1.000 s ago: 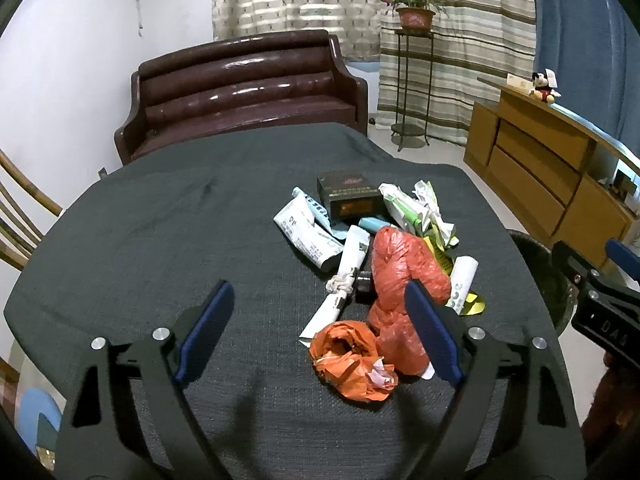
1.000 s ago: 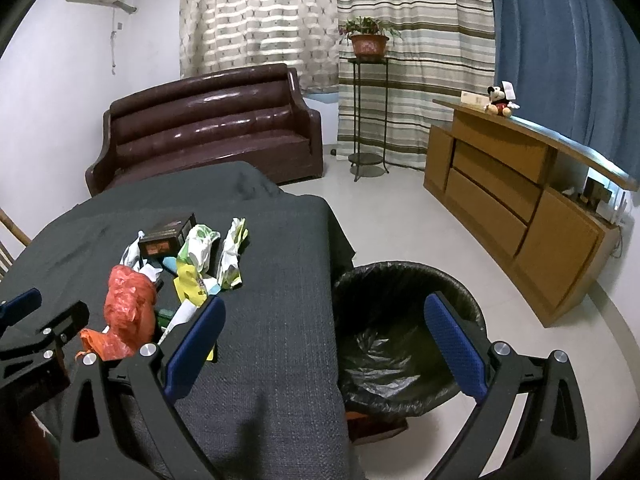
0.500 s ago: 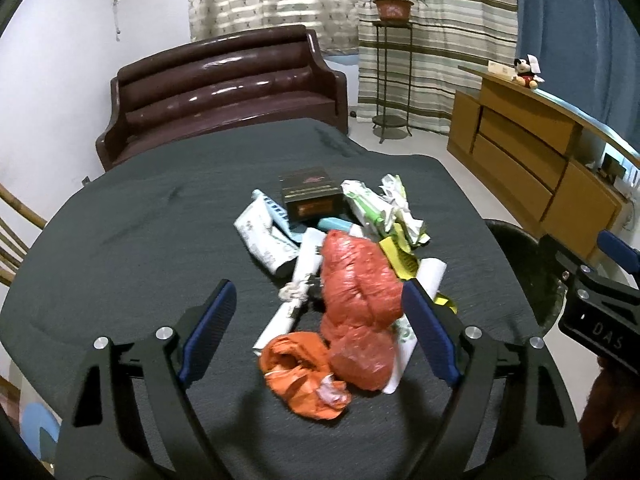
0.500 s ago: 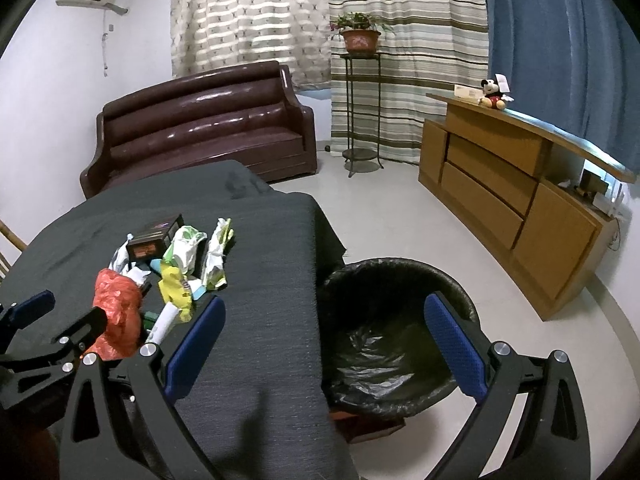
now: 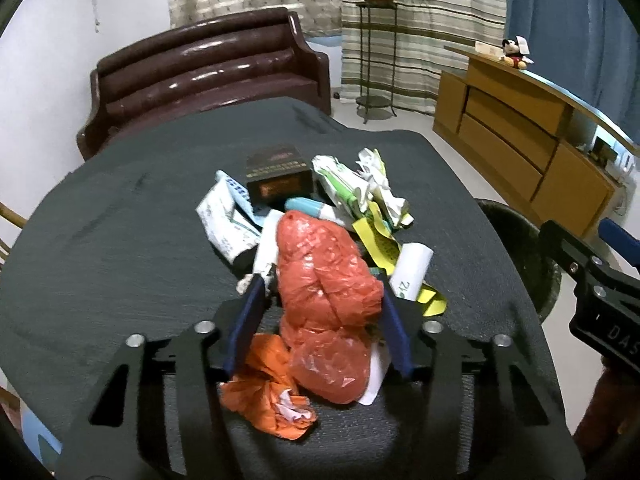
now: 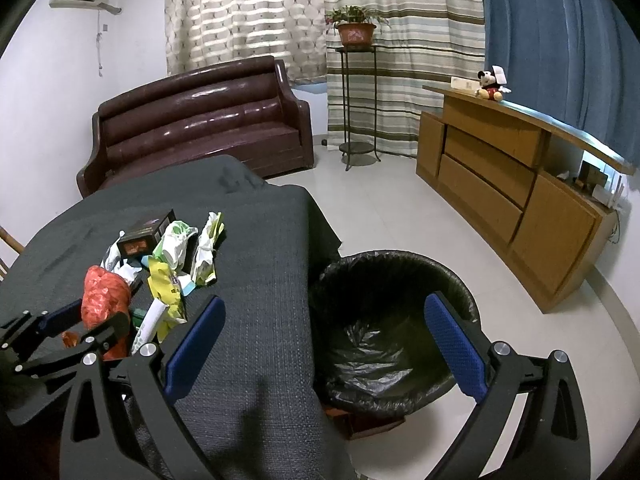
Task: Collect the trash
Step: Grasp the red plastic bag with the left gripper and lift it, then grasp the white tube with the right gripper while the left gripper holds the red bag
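Left wrist view, and the left gripper [image 5: 322,300] is right in the thick of the pile: its two blue pads sit tight against either flank of the red plastic bag [image 5: 326,276], jaws clamped on it. The bag lies on the dark tablecloth [image 5: 120,248], its bulging upper half between the fingers, its lower lobe sagging down toward the camera. Just beside that lobe, touching it, sits a crumpled orange bag [image 5: 268,392] with a scrap of white paper poking out. Behind the red bag the litter spreads out: a dark box [image 5: 278,180], white and blue wrappers [image 5: 224,216] to its left, a green-and-white packet [image 5: 340,186], yellow wrappers [image 5: 380,240] and a white paper roll [image 5: 412,270] off to the right.

Over to the right wrist view, and the right gripper [image 6: 324,344] hangs with its jaws wide apart, nothing between the blue pads. One finger sits over the table edge, the other over the bin [image 6: 392,320], black liner, mouth open, standing on the floor just beside the table. The same view catches the left gripper [image 6: 80,324] at the lower left, with the red bag [image 6: 104,292] standing up between its fingers, and the rest of the litter fanned out behind it on the cloth
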A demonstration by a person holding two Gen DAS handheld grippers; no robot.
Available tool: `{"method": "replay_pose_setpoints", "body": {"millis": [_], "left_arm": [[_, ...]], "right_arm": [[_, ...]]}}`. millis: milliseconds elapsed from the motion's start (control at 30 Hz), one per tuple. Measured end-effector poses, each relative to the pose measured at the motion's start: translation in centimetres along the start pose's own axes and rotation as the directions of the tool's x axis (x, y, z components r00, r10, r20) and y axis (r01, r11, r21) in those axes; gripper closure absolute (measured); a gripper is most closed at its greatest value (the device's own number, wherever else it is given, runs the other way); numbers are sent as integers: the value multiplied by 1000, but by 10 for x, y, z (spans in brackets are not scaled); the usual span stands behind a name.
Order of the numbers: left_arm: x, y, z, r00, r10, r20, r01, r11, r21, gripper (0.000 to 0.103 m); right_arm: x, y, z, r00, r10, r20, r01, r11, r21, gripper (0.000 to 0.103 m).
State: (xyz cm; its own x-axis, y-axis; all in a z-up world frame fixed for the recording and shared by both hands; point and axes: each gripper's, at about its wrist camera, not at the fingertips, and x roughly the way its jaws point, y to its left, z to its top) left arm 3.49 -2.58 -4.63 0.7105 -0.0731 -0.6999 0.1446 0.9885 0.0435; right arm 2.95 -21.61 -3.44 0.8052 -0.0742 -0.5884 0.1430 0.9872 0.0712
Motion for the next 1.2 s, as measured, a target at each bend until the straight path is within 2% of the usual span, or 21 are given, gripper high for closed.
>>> {"method": "replay_pose_setpoints", "body": {"millis": [33, 200, 567, 733, 867, 1133, 1167, 1200], "left_arm": [[1, 0, 0, 1000, -12, -6, 12, 1000, 2, 59], [3, -1, -1, 1000, -18, 0, 18, 1000, 11, 62], [-29, 22, 5, 999, -20, 50, 21, 999, -24, 62], [-38, 47, 2, 998, 19, 56, -16, 998, -53, 62], [-43, 71, -5, 994, 82, 69, -78, 995, -59, 62], [-46, 109, -16, 991, 123, 54, -118, 989, -87, 62], [-46, 113, -17, 991, 124, 53, -119, 989, -89, 62], [-46, 116, -18, 991, 126, 54, -121, 989, -91, 62]], "right_arm": [[1, 1, 0, 1000, -1, -1, 1, 1000, 0, 6], [1, -1, -1, 1000, 1, -9, -1, 1000, 2, 6], [1, 4, -3, 1000, 9, -15, -9, 1000, -10, 6], [-1, 21, -7, 999, 28, -28, -29, 999, -35, 6], [-6, 36, -9, 998, 45, -33, -46, 998, -53, 7], [-14, 73, -17, 995, 87, -54, -90, 993, -74, 8], [-14, 77, -18, 994, 89, -58, -94, 992, -80, 11], [-14, 81, -18, 994, 90, -62, -96, 992, -87, 20]]}}
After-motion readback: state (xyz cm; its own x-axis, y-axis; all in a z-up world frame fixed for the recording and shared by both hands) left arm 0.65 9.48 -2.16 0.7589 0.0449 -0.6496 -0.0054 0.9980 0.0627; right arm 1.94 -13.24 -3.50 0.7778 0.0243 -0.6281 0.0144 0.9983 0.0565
